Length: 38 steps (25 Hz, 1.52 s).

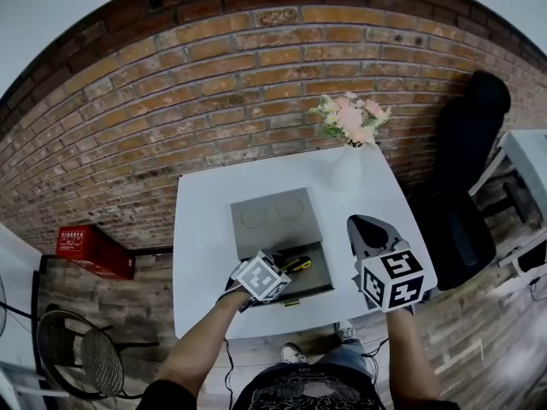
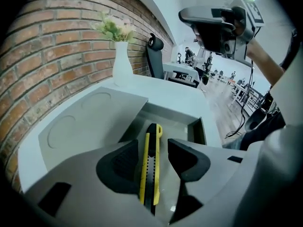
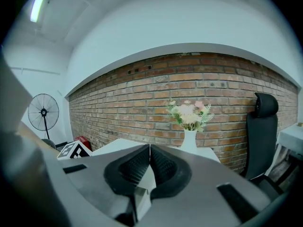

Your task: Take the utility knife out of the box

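A grey box (image 1: pixel 320 284) stands open on the white table (image 1: pixel 205 229), its lid (image 1: pixel 275 220) folded back flat. Inside lies a yellow and black utility knife (image 1: pixel 297 265), which the left gripper view shows lengthwise (image 2: pixel 150 164) on the box floor. My left gripper (image 1: pixel 282 273) dips into the box, tilted down. Its jaws (image 2: pixel 152 152) stand open on either side of the knife, and the pads do not press on it. My right gripper (image 1: pixel 367 225) hovers over the table's right part, beside the box; its pads are shut together (image 3: pixel 149 162) with nothing between them.
A white vase of pink flowers (image 1: pixel 349 165) stands at the table's far edge by the brick wall. A black office chair (image 1: pixel 466 186) is to the right. On the floor at the left are a red case (image 1: pixel 92 250) and a round wire stool (image 1: pixel 85 357).
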Available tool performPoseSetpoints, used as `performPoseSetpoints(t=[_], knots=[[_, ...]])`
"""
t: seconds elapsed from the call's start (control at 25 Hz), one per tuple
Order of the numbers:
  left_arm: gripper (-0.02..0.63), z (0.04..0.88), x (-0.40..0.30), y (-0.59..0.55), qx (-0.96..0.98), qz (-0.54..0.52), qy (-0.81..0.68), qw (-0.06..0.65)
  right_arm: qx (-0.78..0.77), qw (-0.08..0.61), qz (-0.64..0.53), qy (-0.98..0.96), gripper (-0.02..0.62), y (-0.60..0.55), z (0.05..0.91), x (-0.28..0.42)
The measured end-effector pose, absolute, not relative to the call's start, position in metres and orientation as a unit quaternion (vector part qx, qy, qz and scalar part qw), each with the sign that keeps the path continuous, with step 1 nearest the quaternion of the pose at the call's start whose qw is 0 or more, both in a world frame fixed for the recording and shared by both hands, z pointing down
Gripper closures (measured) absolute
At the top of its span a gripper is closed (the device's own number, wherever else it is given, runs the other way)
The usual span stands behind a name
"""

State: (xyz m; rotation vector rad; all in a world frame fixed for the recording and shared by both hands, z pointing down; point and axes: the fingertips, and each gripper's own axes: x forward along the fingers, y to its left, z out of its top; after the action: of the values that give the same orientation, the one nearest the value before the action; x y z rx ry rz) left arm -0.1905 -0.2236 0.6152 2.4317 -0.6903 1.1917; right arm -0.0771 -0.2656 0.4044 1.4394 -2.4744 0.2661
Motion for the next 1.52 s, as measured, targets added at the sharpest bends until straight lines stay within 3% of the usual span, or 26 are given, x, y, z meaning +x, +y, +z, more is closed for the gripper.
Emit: performPoseSetpoints(t=[0.44, 0.68, 1.52], knots=[[0.405, 0.642, -0.187, -0.221, 0.837, 0.470, -0.224, 0.169, 0.506, 0.142, 0.101, -0.845, 0.575, -0.261, 0.415, -0.064], [0.473, 0.642, -0.189, -0.225, 0.830, 0.481, -0.231, 0.160, 0.502, 0.148, 0.102, -0.846, 0.575, -0.261, 0.419, -0.069], [0.479, 0.622, -0.189, -0.229, 0.842, 0.441, -0.265, 0.161, 0.506, 0.142, 0.102, -0.845, 0.575, -0.257, 0.416, -0.063]])
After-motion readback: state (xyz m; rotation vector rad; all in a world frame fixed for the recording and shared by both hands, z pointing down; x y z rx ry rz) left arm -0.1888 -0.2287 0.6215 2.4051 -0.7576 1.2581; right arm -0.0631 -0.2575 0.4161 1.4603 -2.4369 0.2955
